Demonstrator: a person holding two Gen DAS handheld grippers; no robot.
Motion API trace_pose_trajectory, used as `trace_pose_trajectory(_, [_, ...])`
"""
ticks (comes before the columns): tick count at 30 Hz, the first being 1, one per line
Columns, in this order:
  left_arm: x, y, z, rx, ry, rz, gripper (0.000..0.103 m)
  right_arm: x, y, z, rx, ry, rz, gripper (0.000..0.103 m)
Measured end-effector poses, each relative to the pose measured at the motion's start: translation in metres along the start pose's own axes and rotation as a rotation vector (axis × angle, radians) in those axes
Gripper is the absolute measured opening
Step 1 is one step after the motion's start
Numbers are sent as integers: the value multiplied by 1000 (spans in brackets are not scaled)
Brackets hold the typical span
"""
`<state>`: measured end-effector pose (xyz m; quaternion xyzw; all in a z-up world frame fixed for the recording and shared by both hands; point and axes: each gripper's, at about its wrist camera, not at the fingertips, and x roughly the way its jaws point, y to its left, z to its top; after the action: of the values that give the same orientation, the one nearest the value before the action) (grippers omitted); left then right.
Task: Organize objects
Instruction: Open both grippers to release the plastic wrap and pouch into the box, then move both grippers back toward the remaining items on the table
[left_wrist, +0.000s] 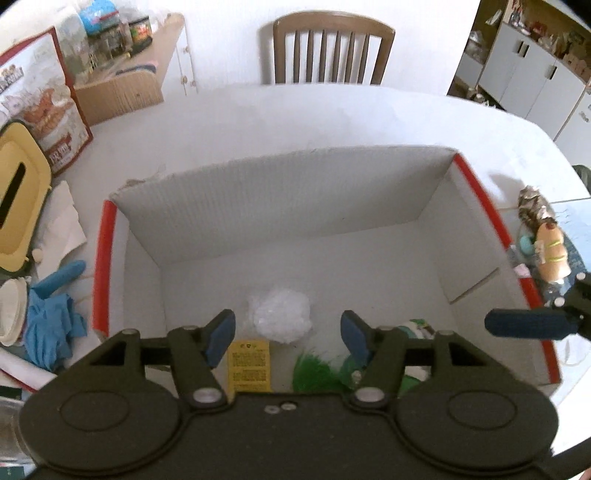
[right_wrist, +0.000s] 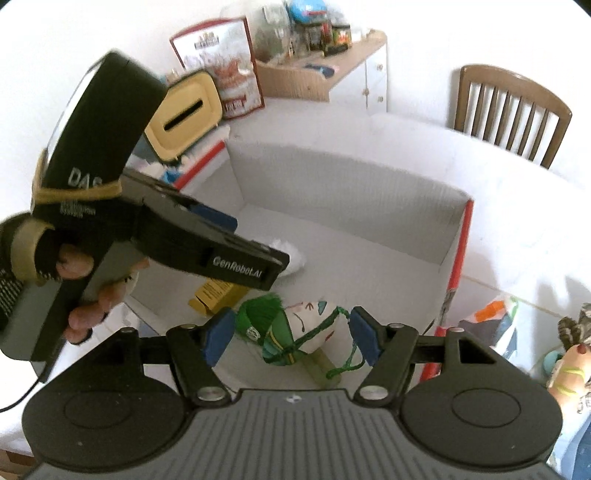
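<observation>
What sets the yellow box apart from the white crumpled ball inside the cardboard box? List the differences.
Colour: the yellow box is bright yellow with dark print; the white crumpled ball is plain, translucent white.
Shape: the yellow box is flat-sided with straight edges; the white crumpled ball is rounded and wrinkled.
Place: the yellow box lies nearer the left hand-held gripper; the white crumpled ball sits just beyond it.
Both rest on the floor of the cardboard box.

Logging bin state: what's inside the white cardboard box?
White cardboard box holds a white crumpled wad, yellow packet and green-tasselled pouch. Left gripper covers the near floor.
</observation>
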<state>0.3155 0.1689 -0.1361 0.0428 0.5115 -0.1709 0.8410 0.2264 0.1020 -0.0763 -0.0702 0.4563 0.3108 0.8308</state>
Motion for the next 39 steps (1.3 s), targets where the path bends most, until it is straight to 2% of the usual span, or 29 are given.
trace_pose_trajectory(3, [-15, -4, -2, -9, -31, -7, 63, -15, -5, -4, -1, -36, 7, 73])
trace_pose_trajectory(5, [-24, -8, -3, -14, -55, -10, 63, -15, -8, -2, -2, -58, 10, 74])
trace_pose_trajectory(12, [-58, -30, -6, -17, -130, -28, 64, -52, -26, -7, 21, -133, 31, 75])
trace_pose_trajectory(22, [-93, -71, -14, -25, -221, -39, 73, -114, -74, -46, 32, -198, 26, 76])
trace_pose_trajectory(31, [-99, -116, -21, -19, -238, -51, 76, -157, -146, -79, 134, -242, -47, 76])
trace_pose_trajectory(39, [-90, -157, -23, 0, -237, -55, 85, -167, -196, -110, 190, -231, -83, 76])
